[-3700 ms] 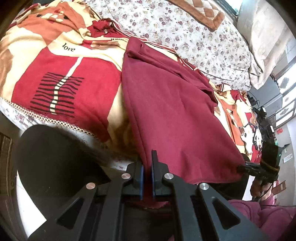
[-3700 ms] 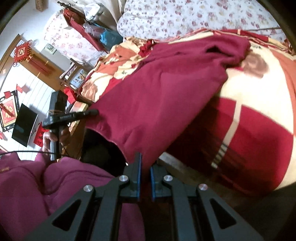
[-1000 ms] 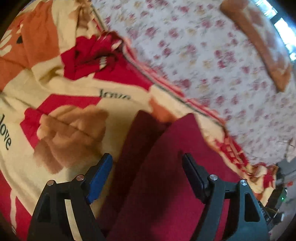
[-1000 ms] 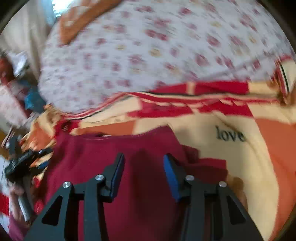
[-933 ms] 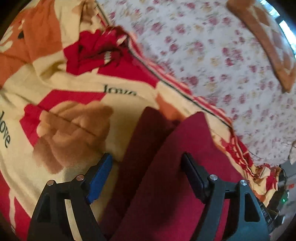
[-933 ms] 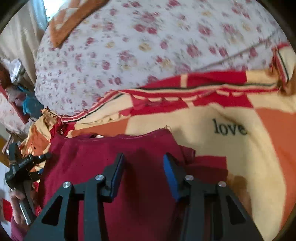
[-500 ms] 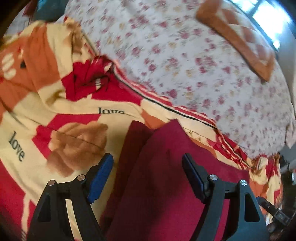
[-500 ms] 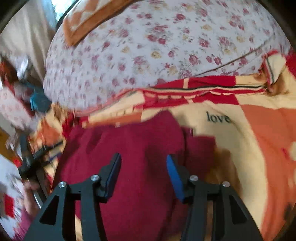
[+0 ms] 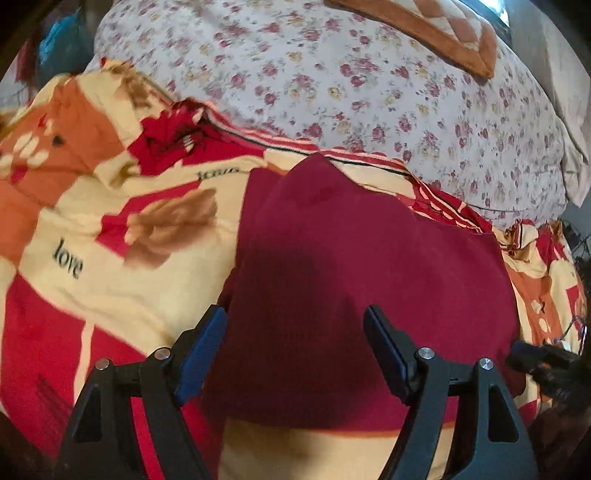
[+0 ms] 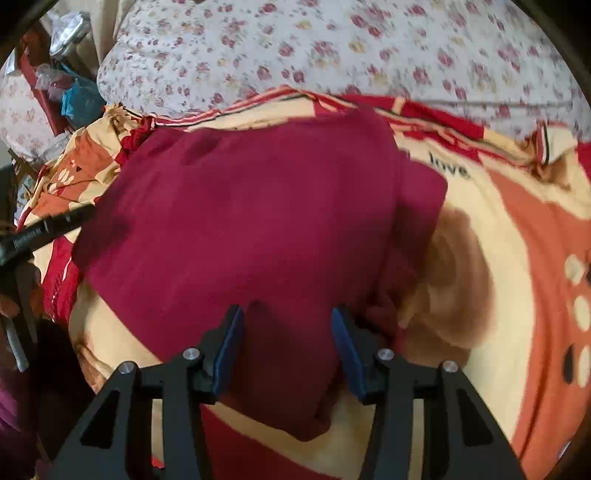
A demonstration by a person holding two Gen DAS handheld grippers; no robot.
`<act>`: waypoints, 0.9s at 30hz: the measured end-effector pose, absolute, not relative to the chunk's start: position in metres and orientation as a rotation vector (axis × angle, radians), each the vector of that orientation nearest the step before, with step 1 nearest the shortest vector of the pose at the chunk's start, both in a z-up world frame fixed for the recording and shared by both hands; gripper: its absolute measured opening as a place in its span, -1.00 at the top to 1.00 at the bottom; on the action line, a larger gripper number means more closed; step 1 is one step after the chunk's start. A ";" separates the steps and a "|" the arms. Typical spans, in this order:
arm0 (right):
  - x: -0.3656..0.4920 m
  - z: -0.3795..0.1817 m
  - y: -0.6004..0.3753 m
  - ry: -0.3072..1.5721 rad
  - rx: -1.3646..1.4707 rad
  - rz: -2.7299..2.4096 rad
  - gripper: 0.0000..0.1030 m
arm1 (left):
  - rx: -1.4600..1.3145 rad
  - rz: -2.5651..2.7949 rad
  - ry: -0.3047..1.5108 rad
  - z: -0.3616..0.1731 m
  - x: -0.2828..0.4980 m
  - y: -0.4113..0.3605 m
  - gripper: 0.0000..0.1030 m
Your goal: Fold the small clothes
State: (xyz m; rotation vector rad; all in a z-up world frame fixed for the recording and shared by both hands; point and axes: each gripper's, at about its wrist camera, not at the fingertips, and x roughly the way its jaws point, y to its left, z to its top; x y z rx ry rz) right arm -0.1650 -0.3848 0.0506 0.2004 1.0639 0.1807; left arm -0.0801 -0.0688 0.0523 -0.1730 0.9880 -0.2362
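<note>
A dark red garment (image 9: 362, 266) lies folded over on the patterned blanket; it also shows in the right wrist view (image 10: 258, 221). A lower layer sticks out along one side (image 10: 421, 206). My left gripper (image 9: 295, 350) is open and empty, hovering above the garment's near left part. My right gripper (image 10: 286, 343) is open and empty, above the garment's near edge. The other gripper's black tip shows at the right edge of the left wrist view (image 9: 543, 362) and at the left edge of the right wrist view (image 10: 44, 229).
The blanket (image 9: 92, 240) is cream, red and orange with "love" printed on it. A floral quilt (image 9: 369, 81) is heaped behind the garment, with an orange-bordered cushion (image 9: 424, 26) on top. Clutter stands beside the bed (image 10: 55, 74).
Both grippers let go of the garment's hem after carrying it over onto the far half. In the last second both have pulled back and up, so more of the garment shows.
</note>
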 end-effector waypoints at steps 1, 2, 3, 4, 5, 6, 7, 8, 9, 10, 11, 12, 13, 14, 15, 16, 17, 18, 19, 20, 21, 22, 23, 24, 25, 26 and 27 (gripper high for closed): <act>-0.163 0.060 -0.382 1.040 0.215 0.194 -0.01 | -0.191 -0.224 1.001 0.048 -0.080 -0.065 -0.11; -0.160 0.067 -0.378 1.021 0.226 0.208 -0.01 | -0.211 -0.211 1.018 0.043 -0.080 -0.061 -0.11; -0.154 0.076 -0.371 0.993 0.241 0.238 -0.01 | -0.229 -0.198 1.036 0.039 -0.079 -0.058 -0.11; -0.148 0.082 -0.364 0.974 0.249 0.264 -0.01 | -0.245 -0.186 1.053 0.034 -0.078 -0.055 -0.11; -0.139 0.086 -0.354 0.958 0.250 0.289 -0.01 | -0.252 -0.179 1.061 0.032 -0.076 -0.053 -0.11; -0.128 0.090 -0.342 0.943 0.240 0.314 -0.01 | -0.256 -0.175 1.058 0.032 -0.076 -0.051 -0.10; -0.118 0.091 -0.330 0.931 0.223 0.332 -0.01 | -0.257 -0.170 1.053 0.031 -0.075 -0.050 -0.10; -0.106 0.090 -0.316 0.925 0.202 0.343 -0.01 | -0.259 -0.162 1.049 0.030 -0.074 -0.048 -0.10; -0.090 0.087 -0.300 0.929 0.177 0.355 -0.01 | -0.263 -0.158 1.052 0.029 -0.073 -0.046 -0.10; -0.077 0.083 -0.285 0.939 0.161 0.369 -0.01 | -0.277 -0.162 1.059 0.027 -0.070 -0.043 -0.10; -0.064 0.078 -0.271 0.950 0.145 0.383 -0.01 | -0.289 -0.166 1.066 0.025 -0.069 -0.042 -0.10; -0.046 0.071 -0.252 0.965 0.117 0.394 -0.01 | -0.299 -0.167 1.072 0.023 -0.067 -0.040 -0.10; -0.036 0.067 -0.241 0.973 0.103 0.396 -0.01 | -0.309 -0.170 1.075 0.021 -0.064 -0.039 -0.10; -0.023 0.062 -0.228 0.982 0.087 0.399 -0.01 | -0.311 -0.174 1.073 0.021 -0.063 -0.039 -0.10; -0.009 0.057 -0.217 0.987 0.078 0.402 -0.01 | -0.310 -0.177 1.070 0.021 -0.062 -0.039 -0.10; 0.006 0.052 -0.206 0.994 0.069 0.404 -0.01 | -0.311 -0.181 1.071 0.020 -0.061 -0.039 -0.10; 0.013 0.048 -0.200 0.996 0.062 0.403 -0.01 | -0.315 -0.184 1.072 0.020 -0.060 -0.039 -0.10; 0.025 0.042 -0.191 1.007 0.046 0.397 -0.01 | -0.320 -0.189 1.072 0.019 -0.060 -0.038 -0.10; 0.030 0.037 -0.186 1.015 0.037 0.394 -0.01 | -0.325 -0.193 1.073 0.019 -0.059 -0.037 -0.10; 0.038 0.032 -0.180 1.026 0.023 0.392 -0.01 | -0.331 -0.197 1.072 0.019 -0.058 -0.037 -0.10; 0.045 0.025 -0.173 1.035 0.001 0.385 -0.01 | -0.336 -0.199 1.072 0.019 -0.057 -0.036 -0.10; 0.050 0.021 -0.169 1.040 -0.010 0.379 -0.01 | -0.336 -0.201 1.071 0.019 -0.056 -0.037 -0.10; 0.054 0.017 -0.165 1.047 -0.017 0.373 -0.01 | -0.334 -0.202 1.070 0.019 -0.055 -0.037 -0.10; 0.057 0.014 -0.163 1.053 -0.013 0.368 -0.01 | -0.332 -0.202 1.070 0.019 -0.055 -0.038 -0.10; 0.059 0.011 -0.163 1.054 -0.007 0.364 -0.01 | -0.330 -0.203 1.070 0.019 -0.054 -0.038 -0.10; 0.060 0.009 -0.163 1.054 0.000 0.362 -0.04 | -0.330 -0.204 1.069 0.019 -0.054 -0.038 -0.10; 0.062 0.005 -0.164 1.050 0.008 0.362 -0.04 | -0.330 -0.204 1.069 0.019 -0.053 -0.038 -0.10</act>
